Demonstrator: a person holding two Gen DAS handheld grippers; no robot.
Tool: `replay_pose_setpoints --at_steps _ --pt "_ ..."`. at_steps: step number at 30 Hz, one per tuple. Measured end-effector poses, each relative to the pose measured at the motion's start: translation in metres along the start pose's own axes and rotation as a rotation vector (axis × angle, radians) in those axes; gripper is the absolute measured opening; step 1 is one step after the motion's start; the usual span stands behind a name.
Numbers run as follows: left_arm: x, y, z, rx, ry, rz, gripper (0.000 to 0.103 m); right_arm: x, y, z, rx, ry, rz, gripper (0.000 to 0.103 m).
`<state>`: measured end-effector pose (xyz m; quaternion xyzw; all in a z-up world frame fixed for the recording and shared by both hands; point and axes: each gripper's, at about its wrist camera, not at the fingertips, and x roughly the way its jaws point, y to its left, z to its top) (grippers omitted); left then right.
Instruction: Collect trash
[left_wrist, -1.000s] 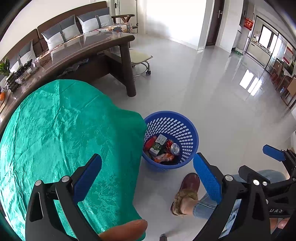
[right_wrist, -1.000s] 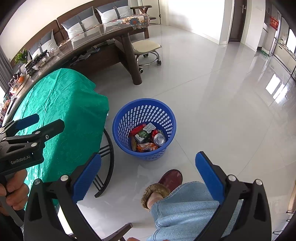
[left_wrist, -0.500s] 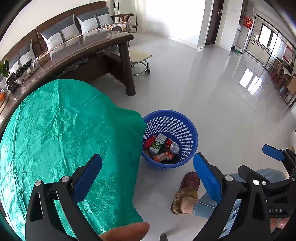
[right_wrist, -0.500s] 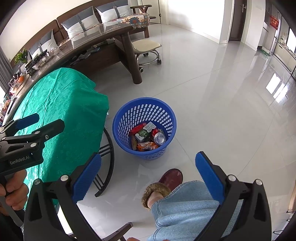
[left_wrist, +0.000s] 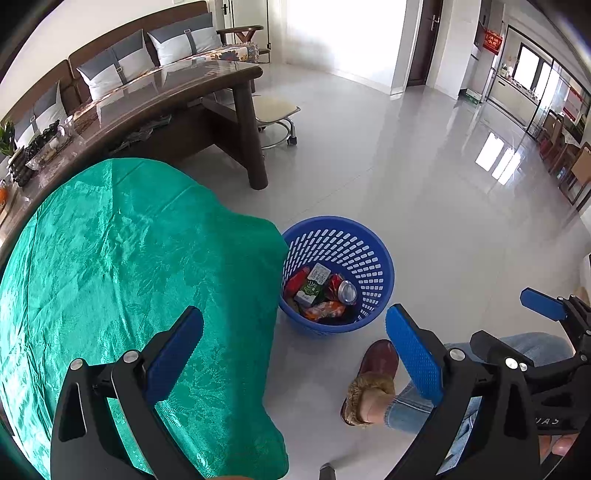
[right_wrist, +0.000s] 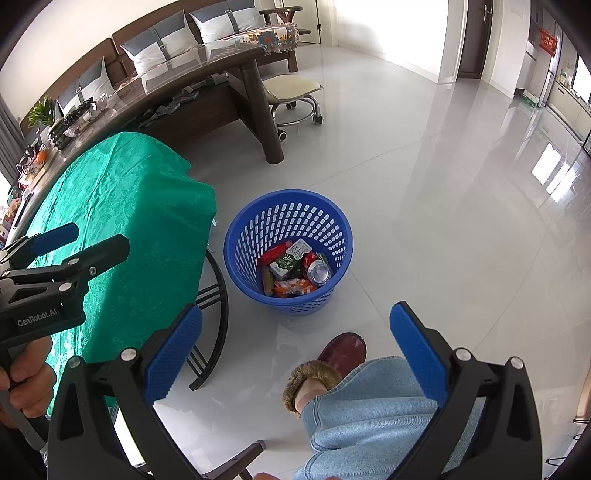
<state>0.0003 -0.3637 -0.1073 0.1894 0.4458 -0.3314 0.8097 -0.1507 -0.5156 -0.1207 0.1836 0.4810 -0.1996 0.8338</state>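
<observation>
Both grippers hang wide open and empty, left gripper over the glossy green tablecloth, right gripper above a denim knee. The perforated blue plastic basket on polished tile holds a dented can, carton and crinkled wrappers.

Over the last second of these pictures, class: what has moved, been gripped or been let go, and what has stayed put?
Nothing visibly changed. Both claws, left and right, stay open and empty above the floor. The blue basket stands in the same spot beside the green tablecloth, with the same can, carton and wrappers inside. The person's slippered foot has not shifted.
</observation>
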Motion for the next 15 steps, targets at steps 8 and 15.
replay_pose_setpoints --at_steps 8,15 --pt "-0.002 -0.007 0.000 0.022 -0.019 0.005 0.098 0.003 -0.002 -0.002 0.010 0.008 0.003 0.099" --pt "0.002 0.013 0.003 -0.045 0.039 -0.018 0.098 0.007 -0.003 -0.004 0.016 0.016 -0.009 0.098"
